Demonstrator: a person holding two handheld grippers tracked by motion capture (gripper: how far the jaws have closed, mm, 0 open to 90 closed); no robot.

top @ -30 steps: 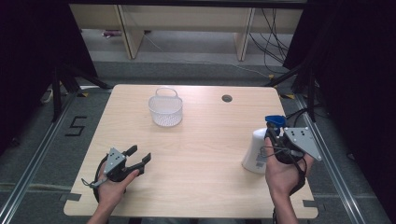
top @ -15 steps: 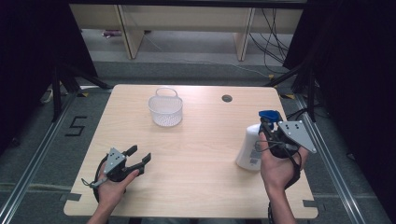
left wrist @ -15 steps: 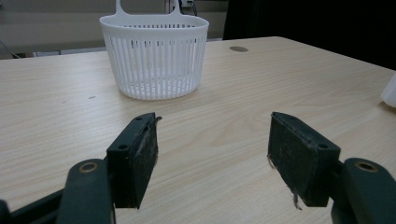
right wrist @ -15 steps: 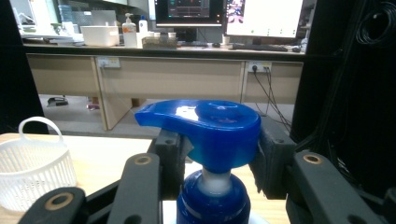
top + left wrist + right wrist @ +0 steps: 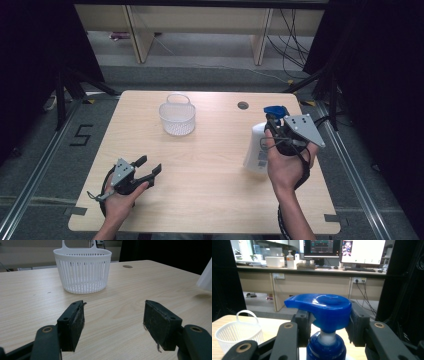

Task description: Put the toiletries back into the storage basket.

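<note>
The left hand (image 5: 117, 200) came in from the near edge of the table (image 5: 210, 165), its forearm running up and slightly left. It carried the left gripper (image 5: 150, 167) low over the table's near left part, jaws pointed toward the far right and standing wide apart with nothing between the pads (image 5: 75, 326). The right hand (image 5: 286, 167) reached in over the table's near right part, wrist straight, and bore the right gripper (image 5: 272, 127) higher above the table, grey plate uppermost. Its jaws were clamped on the blue pump head (image 5: 322, 308).
</note>
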